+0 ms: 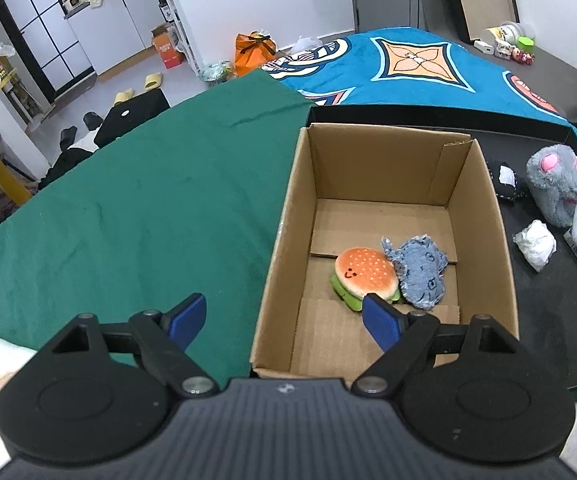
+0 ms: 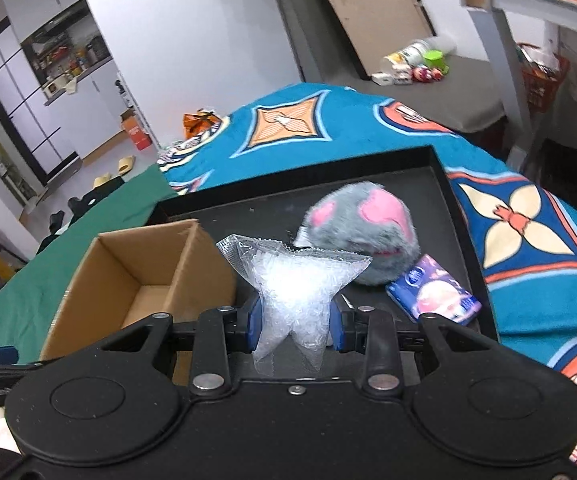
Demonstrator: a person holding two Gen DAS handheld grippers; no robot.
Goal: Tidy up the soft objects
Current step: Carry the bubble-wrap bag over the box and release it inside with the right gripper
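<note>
On a bed spread with a green cloth (image 1: pixel 128 200) and a blue patterned blanket (image 1: pixel 408 68), a black tray (image 2: pixel 460 216) holds an open cardboard box (image 1: pixel 284 240) and several soft things. Seen from the left wrist, the left gripper (image 1: pixel 288 320) hangs over the near edge of the box with its blue-padded jaws spread wide and nothing between them; one pad sits above the green cloth, the other above the box floor. Inside the box, near the front, lie a plush burger (image 1: pixel 364 276) and, touching its right side, a frayed denim piece (image 1: pixel 422 272). To the right of the box on the tray stand a grey plush with pink ears (image 1: pixel 556 184), a small black pouch (image 1: pixel 506 180) just beside it, and a crumpled white wad (image 1: pixel 534 244) nearer the camera. Seen from the right wrist, the right gripper (image 2: pixel 296 320) has its jaws drawn narrow and pinches a clear bag (image 2: pixel 292 280) of white filling, which bulges upward and fans out above the pads, lifted above the tray. Behind the bag sits the grey plush, blurred, and to its right on the tray lies a blue tissue pack (image 2: pixel 434 296). The box is to the left of the bag, its inside partly in view. At the far left edge, part of the left gripper's blue pad shows.
</note>
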